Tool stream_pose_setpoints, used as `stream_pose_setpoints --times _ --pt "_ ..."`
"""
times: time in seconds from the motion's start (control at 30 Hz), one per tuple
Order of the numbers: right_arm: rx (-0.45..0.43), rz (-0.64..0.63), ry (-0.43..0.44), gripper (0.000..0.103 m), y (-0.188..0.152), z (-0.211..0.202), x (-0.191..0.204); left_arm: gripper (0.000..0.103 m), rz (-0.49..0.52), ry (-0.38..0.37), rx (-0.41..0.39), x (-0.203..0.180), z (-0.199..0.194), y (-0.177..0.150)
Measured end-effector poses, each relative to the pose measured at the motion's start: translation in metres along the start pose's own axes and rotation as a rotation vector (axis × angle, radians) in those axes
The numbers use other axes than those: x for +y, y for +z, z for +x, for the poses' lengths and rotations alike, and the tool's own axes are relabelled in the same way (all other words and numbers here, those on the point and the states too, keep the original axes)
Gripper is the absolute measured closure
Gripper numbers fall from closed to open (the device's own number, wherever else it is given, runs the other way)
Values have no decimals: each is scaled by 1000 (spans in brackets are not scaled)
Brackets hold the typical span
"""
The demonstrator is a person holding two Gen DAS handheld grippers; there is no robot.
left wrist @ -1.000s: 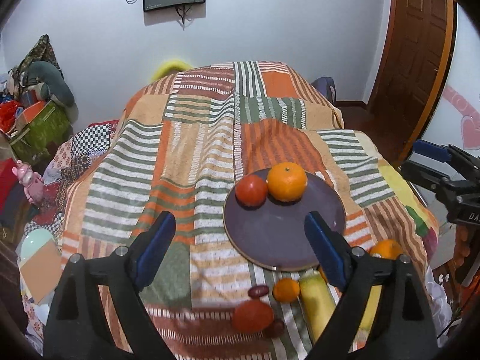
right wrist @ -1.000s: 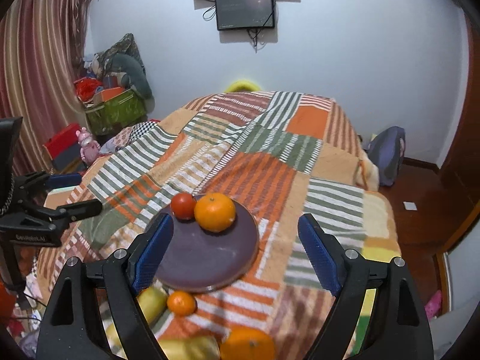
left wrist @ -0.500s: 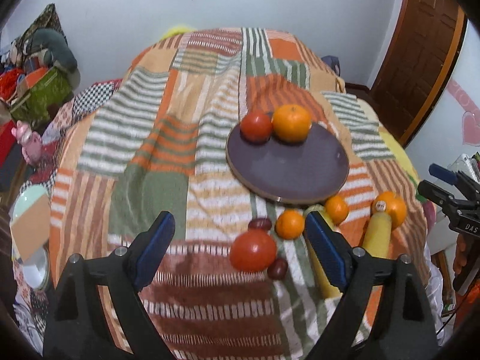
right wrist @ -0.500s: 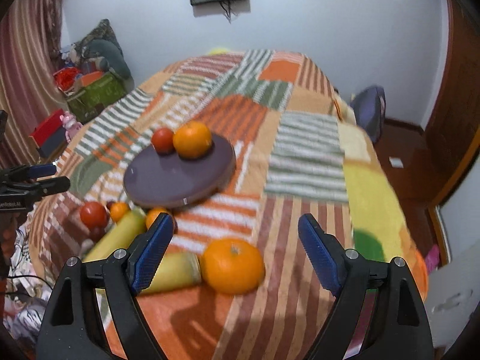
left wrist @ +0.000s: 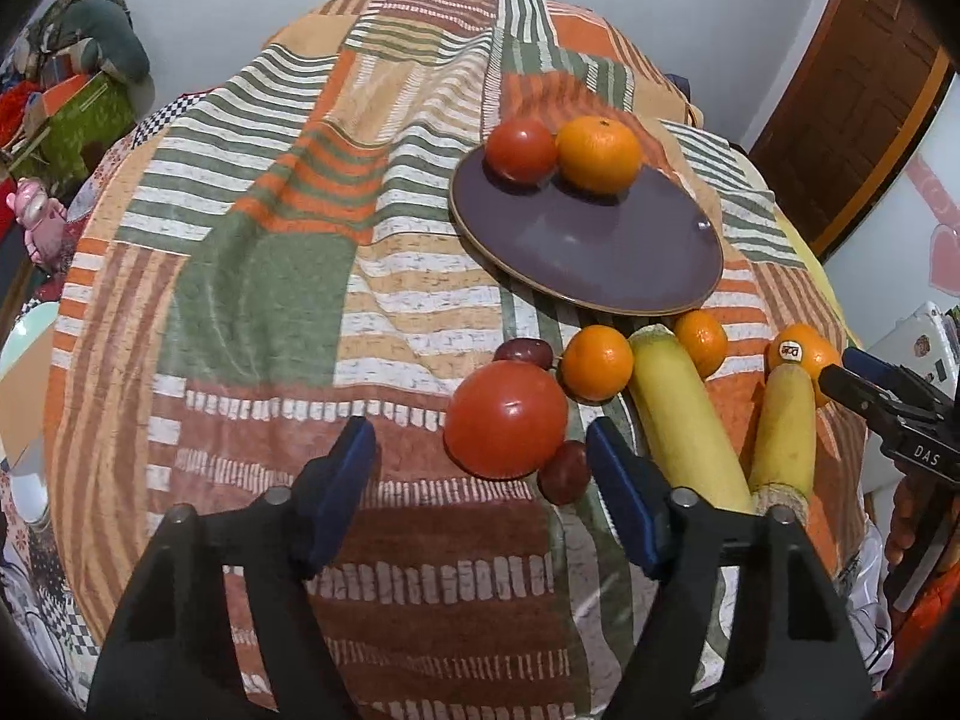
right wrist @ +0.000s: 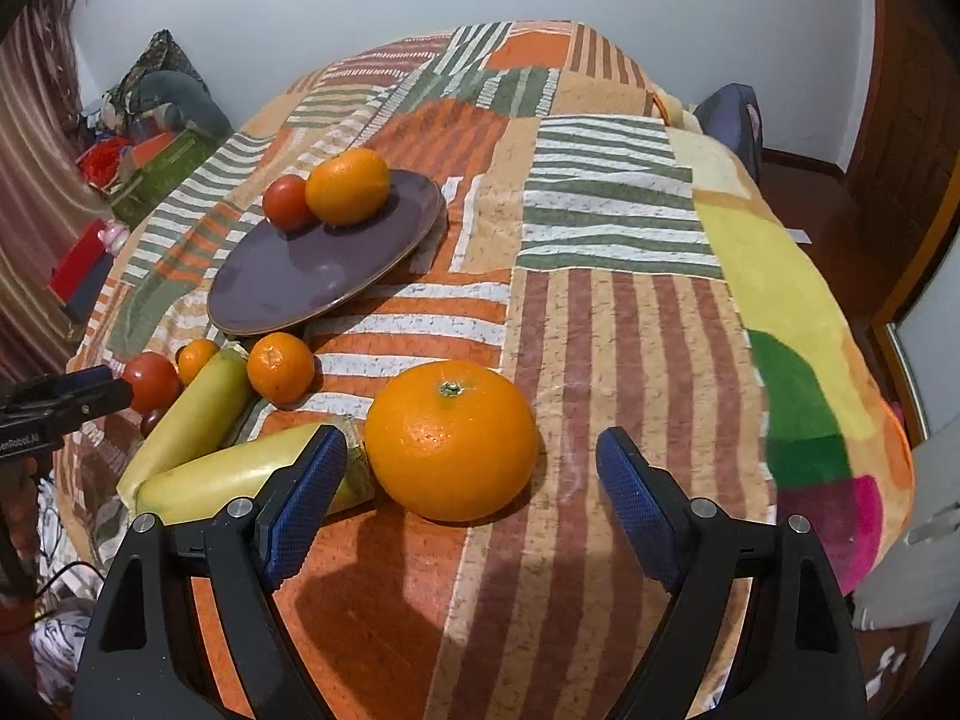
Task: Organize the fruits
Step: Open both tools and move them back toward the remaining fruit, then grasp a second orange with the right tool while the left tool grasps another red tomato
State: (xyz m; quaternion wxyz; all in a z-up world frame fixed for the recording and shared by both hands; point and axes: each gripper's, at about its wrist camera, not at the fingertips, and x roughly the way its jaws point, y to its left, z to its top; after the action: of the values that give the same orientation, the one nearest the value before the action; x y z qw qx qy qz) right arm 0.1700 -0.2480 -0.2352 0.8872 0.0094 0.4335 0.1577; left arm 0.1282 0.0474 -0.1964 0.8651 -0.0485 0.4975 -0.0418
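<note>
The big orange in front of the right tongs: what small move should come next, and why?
Probably ease the right tongs forward and down around the big orange. The jaws stand open and empty, the orange lies on the blanket just ahead of them, slightly toward the left pad, and a banana touches its side. The plate has free room.

1. On the plate (left wrist: 600,252), at its far edge: a tomato (left wrist: 519,142) left of an orange (left wrist: 598,153), touching.
2. Before the plate, on the bed (left wrist: 270,276): a second tomato (left wrist: 505,418), two mandarins (left wrist: 597,363), two bananas (left wrist: 684,420).
</note>
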Motion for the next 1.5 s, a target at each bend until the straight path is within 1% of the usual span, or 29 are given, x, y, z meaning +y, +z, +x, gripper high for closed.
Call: stream_pose_setpoints --times 0.1,0.27,0.37,0.4,0.43,0.5,0.73,0.83,0.93,1.23,1.5 --pt "6 9 11 20 0 4 0 35 12 -1 1 -4 5 1" --pt "24 64 71 23 4 10 -7 40 -3 -4 19 -2 16 4" --pt "30 85 99 27 5 13 -9 43 -16 -26 22 -1 20 4" --pt "31 88 108 31 5 13 -9 45 -14 -28 21 -2 21 4" --pt "31 90 113 36 5 14 -9 48 -11 -31 21 -3 21 4" --pt "28 88 105 39 6 14 -7 54 -1 -44 25 -6 23 4" --pt "15 72 90 41 7 12 -6 55 14 -31 17 -8 20 5" --pt "7 58 65 41 9 10 -6 55 12 -24 4 -6 15 6" --pt "-5 60 65 42 12 7 -9 55 12 -23 -18 -4 7 10" --pt "-72 24 44 42 35 -5 -5 55 42 -9 -87 -7 -10 32" --pt "-130 -10 75 42 62 -6 9 55 58 -23 -131 -13 -13 55"
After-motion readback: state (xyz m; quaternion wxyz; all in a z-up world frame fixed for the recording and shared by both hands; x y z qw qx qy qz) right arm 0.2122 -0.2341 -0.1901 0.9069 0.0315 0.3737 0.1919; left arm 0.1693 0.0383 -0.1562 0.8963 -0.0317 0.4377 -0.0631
